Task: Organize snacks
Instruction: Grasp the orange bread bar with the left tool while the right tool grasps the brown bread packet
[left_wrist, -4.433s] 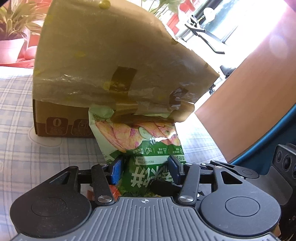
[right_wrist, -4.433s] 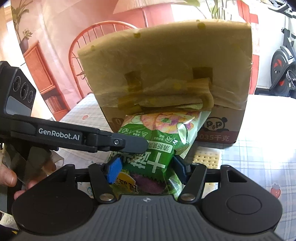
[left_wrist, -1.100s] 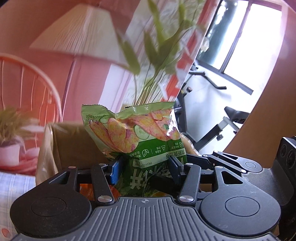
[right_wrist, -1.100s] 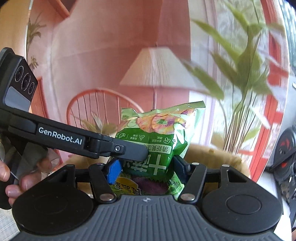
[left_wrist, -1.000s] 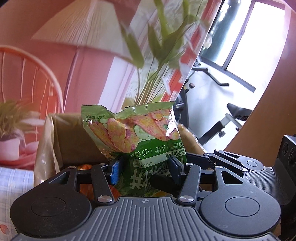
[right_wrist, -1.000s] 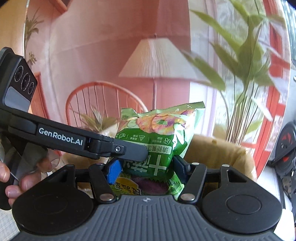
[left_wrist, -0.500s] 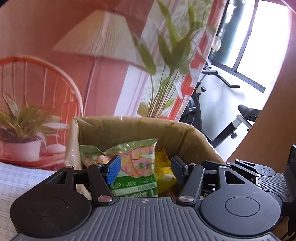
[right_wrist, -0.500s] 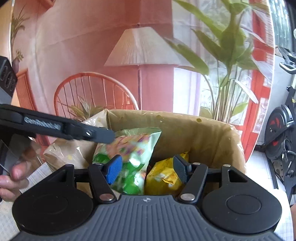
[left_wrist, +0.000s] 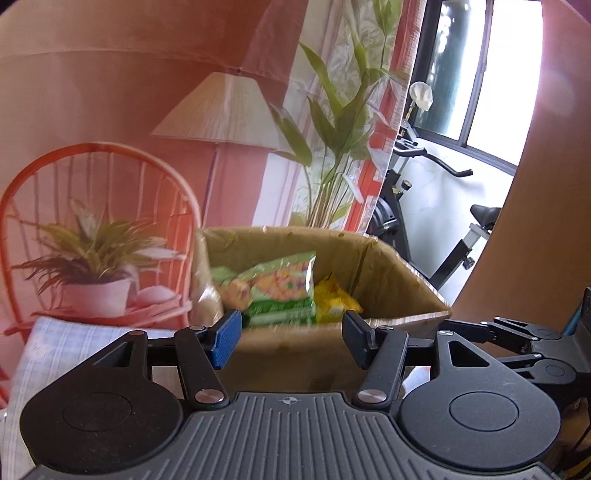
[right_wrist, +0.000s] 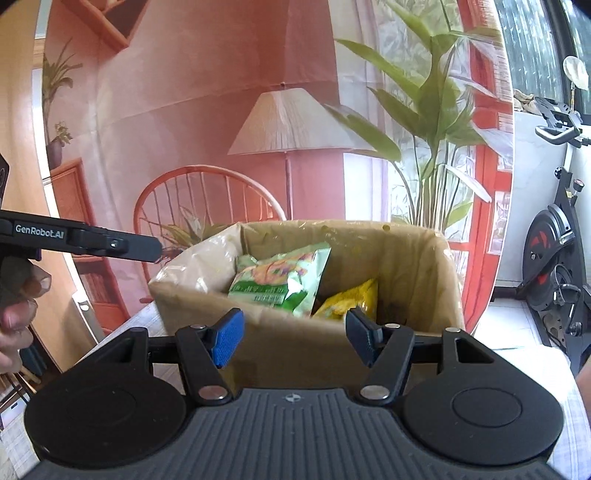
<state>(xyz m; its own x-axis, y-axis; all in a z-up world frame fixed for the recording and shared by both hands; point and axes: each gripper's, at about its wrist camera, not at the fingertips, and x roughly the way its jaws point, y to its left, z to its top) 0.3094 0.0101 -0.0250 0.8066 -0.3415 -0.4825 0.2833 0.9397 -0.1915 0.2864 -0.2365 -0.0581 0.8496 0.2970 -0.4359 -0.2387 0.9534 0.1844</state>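
Green chip bag (left_wrist: 277, 291) lay inside cardboard box (left_wrist: 399, 291) beside yellow snack bag (left_wrist: 334, 301); left tool (left_wrist: 291, 339) and right tool (right_wrist: 293, 338) both gaped, empty, before box.

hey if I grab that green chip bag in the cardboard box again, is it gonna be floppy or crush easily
Probably soft rather than stiff: the green chip bag looks like thin, crinkled film, leaning against the cardboard box wall. It seems puffed with air, so likely light for its size. The glossy film may be slippery, and a hard squeeze could crush the chips.
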